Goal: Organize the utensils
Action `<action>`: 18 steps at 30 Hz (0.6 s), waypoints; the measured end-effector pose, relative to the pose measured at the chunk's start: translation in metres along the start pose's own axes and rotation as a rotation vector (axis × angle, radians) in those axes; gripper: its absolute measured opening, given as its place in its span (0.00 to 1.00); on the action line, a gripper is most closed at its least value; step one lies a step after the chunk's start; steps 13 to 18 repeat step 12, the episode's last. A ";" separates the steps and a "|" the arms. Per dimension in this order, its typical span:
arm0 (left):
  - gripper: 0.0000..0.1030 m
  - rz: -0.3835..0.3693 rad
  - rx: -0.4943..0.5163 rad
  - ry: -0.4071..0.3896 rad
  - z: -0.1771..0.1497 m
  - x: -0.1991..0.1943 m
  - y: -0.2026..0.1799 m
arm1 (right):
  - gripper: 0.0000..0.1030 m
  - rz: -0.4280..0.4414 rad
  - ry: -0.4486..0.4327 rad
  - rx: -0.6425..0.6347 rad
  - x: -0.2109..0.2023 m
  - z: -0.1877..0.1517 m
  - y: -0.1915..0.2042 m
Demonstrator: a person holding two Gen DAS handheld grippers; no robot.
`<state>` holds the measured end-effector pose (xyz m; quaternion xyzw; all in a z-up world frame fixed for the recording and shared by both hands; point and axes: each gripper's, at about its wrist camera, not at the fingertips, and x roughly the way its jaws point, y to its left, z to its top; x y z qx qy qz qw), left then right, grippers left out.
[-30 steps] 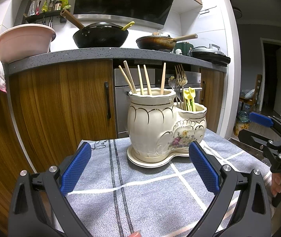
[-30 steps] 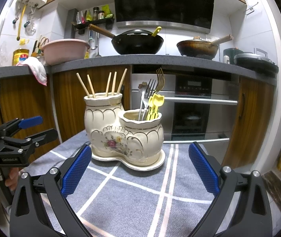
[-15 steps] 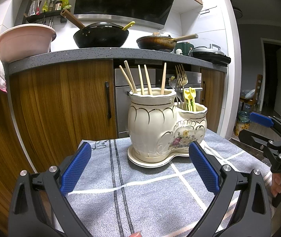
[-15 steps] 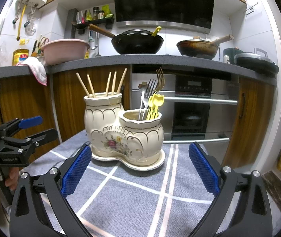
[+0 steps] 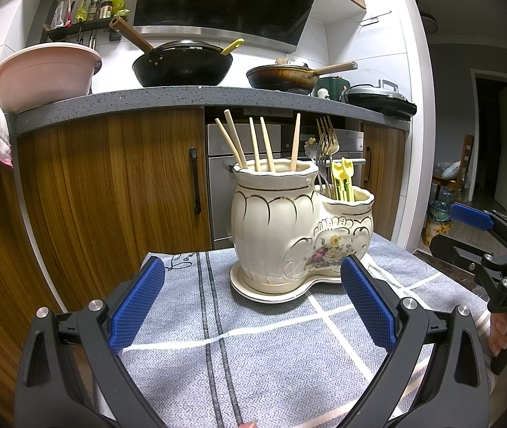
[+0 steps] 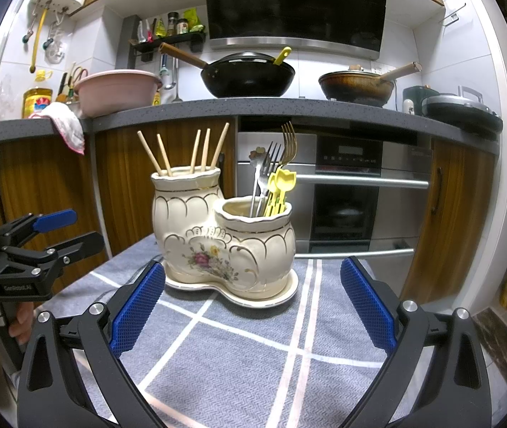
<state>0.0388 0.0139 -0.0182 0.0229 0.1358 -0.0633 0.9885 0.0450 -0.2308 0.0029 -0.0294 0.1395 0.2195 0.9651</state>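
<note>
Risk, as judged: the ceramic holder [image 5: 299,228] is tall, glazed and top-heavy with protruding contents. A gripper reaching in for one utensil could catch a neighbouring handle and tip or drag the holder on its saucer [image 6: 232,290]. The loose cloth [image 5: 253,339] beneath could slide and carry it toward the bench edge. The chopsticks [image 5: 264,144] lean at differing angles, so a slim one could slip from the pads.

Condition of items: the cream, gilt-trimmed, floral holder has two joined pots and stands upright near the far edge of the bench. The taller pot carries five chopsticks. The lower pot carries metal forks [image 6: 278,157] and yellow plastic forks [image 6: 280,187].

Left gripper [image 5: 251,306]: jaws wide apart, empty, short of the holder. Right gripper [image 6: 253,306]: likewise spread, holding nothing.
</note>
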 end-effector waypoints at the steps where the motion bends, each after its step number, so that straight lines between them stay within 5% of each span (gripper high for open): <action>1: 0.95 0.000 0.000 0.000 0.000 0.000 0.000 | 0.95 0.000 0.000 0.000 0.000 0.000 0.000; 18: 0.95 0.014 -0.004 0.003 0.001 0.000 0.002 | 0.95 0.000 0.000 0.000 0.000 0.000 0.000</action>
